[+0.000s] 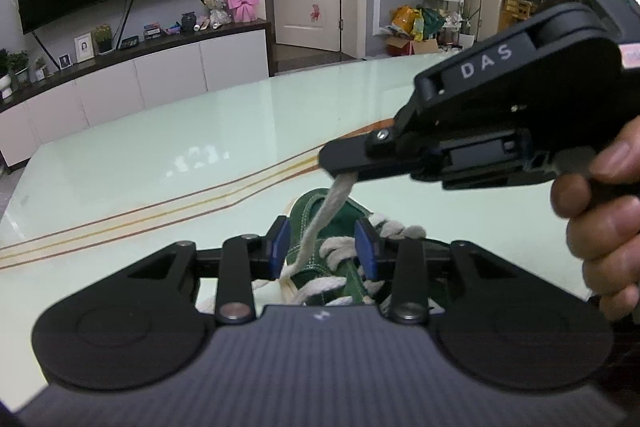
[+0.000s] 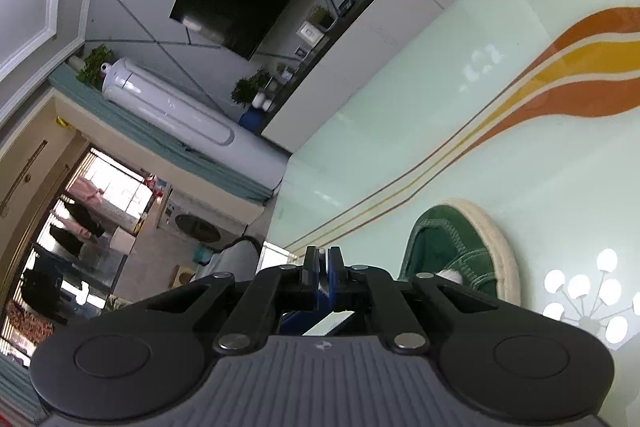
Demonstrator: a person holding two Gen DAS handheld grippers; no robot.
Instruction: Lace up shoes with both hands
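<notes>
Pale green glass table (image 1: 240, 131) is occupied by a green shoe (image 1: 320, 227), partly laced, whose white lace (image 1: 324, 215) is held taut by the clamped right gripper (image 1: 340, 167) while the left gripper (image 1: 320, 251) is held apart over crossings left to tighten, nothing obstructing.

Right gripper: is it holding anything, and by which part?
Yes: the right gripper is shut on the white lace, pinching its upper end above the green shoe.

My bench (image 1: 224, 131) is pale green glass with orange and yellow stripes (image 2: 576, 75) curving across it. A green shoe (image 2: 452, 247) with a cream sole rests directly on it.
</notes>
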